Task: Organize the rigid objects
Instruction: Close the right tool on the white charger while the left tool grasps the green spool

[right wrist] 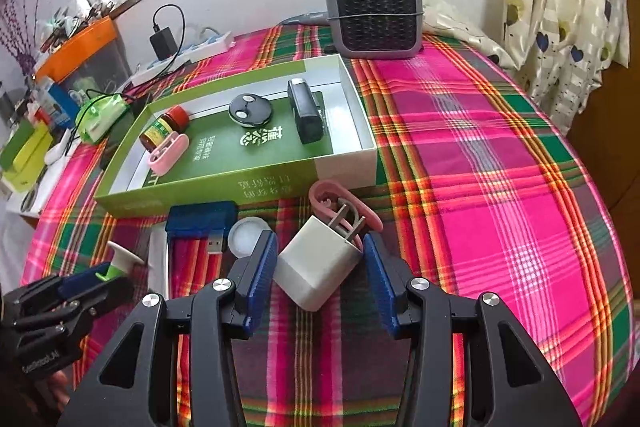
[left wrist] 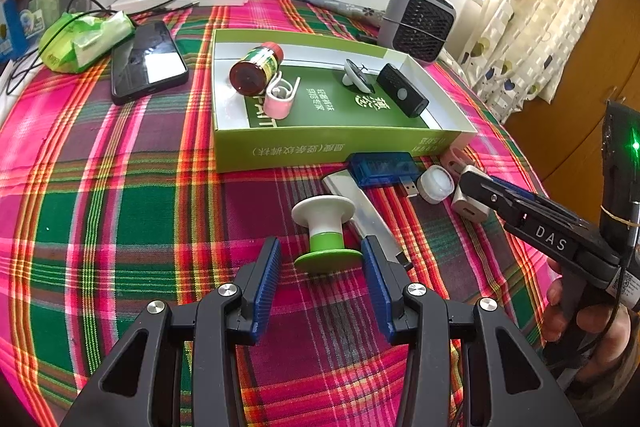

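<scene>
Plaid cloth [left wrist: 120, 211] across the whole frame in both views. Green box [left wrist: 320, 151] at upper centre in the left view, open-topped, already holding a jar [left wrist: 256, 69], a pink clip [left wrist: 280, 95], a grey fob [left wrist: 356, 75] and a black remote [left wrist: 402, 89]. Loose pieces in a row just in front of the box: blue dongle [left wrist: 380, 169], silver bar [left wrist: 356, 203], white cap [left wrist: 436, 183], second pink clip [right wrist: 340, 205].

Left gripper [left wrist: 320, 267] at lower centre of the left view, jaws apart, blue pads either side of a green-and-white spool [left wrist: 324, 231] standing upright on the cloth. Pads close to the spool base, contact not certain; no clamping visible.

Right gripper [right wrist: 320, 265] at lower centre of the right view, jaws apart, straddling a white charger [right wrist: 316, 267] lying tilted, prongs toward the box and overlapping the clip. Left pad at or very near the charger's corner; right pad just clear.

Step in hand, judged: pre-grasp on two loose items, box partly filled. Next move calls for closing each claw squarely on its item, lifting clear of the box wall, and setting down in free floor space at the right end of the box. Risk: charger prongs snagging the clip on lift.
</scene>
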{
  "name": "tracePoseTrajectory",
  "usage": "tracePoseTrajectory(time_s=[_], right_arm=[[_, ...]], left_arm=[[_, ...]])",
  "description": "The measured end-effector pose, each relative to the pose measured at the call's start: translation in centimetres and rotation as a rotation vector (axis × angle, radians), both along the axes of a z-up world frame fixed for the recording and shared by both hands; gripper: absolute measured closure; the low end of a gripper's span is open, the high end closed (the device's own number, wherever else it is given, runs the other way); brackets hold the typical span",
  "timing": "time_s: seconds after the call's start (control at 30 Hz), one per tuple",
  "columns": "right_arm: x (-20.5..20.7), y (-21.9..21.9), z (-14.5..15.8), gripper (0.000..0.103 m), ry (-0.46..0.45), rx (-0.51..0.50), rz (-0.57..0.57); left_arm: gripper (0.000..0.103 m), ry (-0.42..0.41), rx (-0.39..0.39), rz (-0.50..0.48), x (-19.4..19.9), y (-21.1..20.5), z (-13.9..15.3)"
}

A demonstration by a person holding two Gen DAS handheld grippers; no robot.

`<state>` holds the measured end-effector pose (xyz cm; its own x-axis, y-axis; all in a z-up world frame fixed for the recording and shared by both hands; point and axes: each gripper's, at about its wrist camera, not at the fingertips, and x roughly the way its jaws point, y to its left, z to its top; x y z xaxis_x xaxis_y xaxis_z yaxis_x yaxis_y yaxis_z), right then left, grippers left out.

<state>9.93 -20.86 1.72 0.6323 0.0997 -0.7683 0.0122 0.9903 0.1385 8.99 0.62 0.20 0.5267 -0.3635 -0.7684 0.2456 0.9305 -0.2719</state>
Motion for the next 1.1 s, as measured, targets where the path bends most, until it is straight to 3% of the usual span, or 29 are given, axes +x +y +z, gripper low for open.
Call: tracePoseTrajectory(time_s=[0.4, 0.53, 0.97, 1.1], right_arm=[[-2.3, -1.7, 0.6, 0.057, 0.016, -0.028, -0.079], [-1.9, -1.2, 0.3, 0.057, 0.014, 0.018, -0.040], [-1.2, -1.3, -1.0, 0.057, 0.049, -0.038, -0.065], [-1.3, -1.3, -1.0, 0.068, 0.048, -0.046, -0.068]], left_arm=[[0.062, -0.002, 0.022, 0.002, 0.1, -0.3, -0.1], [0.062, -0.002, 0.029, 0.005, 0.1, -0.3, -0.1], [0.062, -0.004, 0.057, 0.010, 0.3, -0.6, -0.1], [0.062, -0.005, 0.059, 0.011, 0.3, -0.6, -0.1]])
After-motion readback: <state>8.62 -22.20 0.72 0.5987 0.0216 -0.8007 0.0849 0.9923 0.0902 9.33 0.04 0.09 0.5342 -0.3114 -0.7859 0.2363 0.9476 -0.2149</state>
